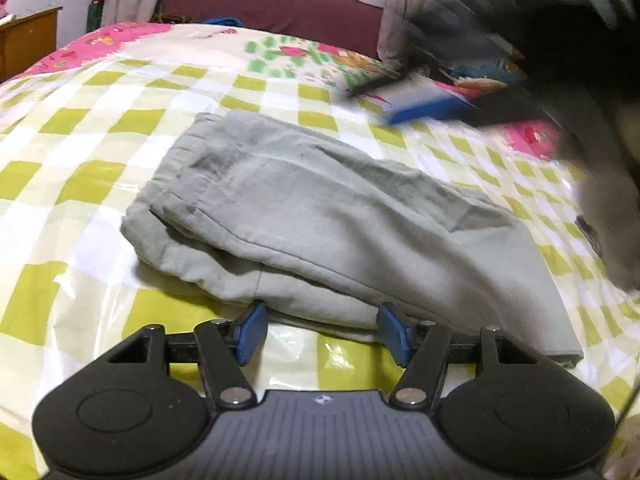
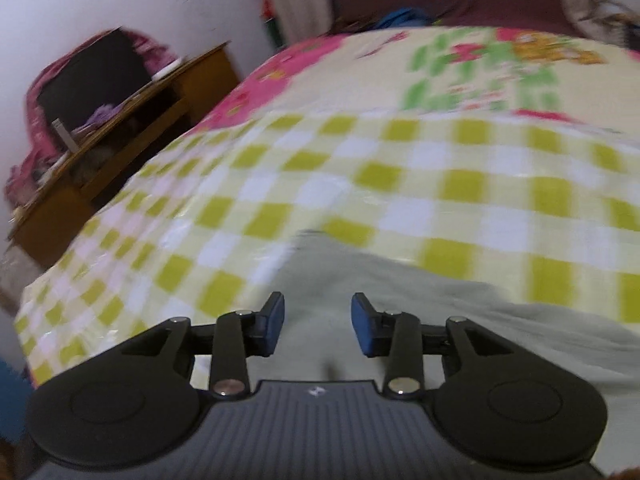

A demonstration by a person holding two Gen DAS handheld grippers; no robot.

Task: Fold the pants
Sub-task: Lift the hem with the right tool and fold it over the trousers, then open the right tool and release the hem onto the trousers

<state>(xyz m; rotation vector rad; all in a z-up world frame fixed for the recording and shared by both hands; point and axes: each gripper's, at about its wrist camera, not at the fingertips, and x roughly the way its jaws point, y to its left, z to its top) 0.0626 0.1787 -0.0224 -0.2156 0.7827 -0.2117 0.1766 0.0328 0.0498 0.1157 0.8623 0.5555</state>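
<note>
The pants lie folded over in layers on the bed, on its checked cover, toward the near edge. The left tongs are spread and empty, just beside the near hem. The right tongs hover over the cloth, also spread, holding nothing. A good next fold probably needs both tongs to pinch all layers together. Motion blur smears the right wrist view, and a dark blurred shape hides the bed's far right corner.

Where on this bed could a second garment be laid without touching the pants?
Bare checked sheet lies left of the pants, toward the wooden cabinet, and beyond them up to the floral cover. The right side is crowded by the blurred right gripper.
</note>
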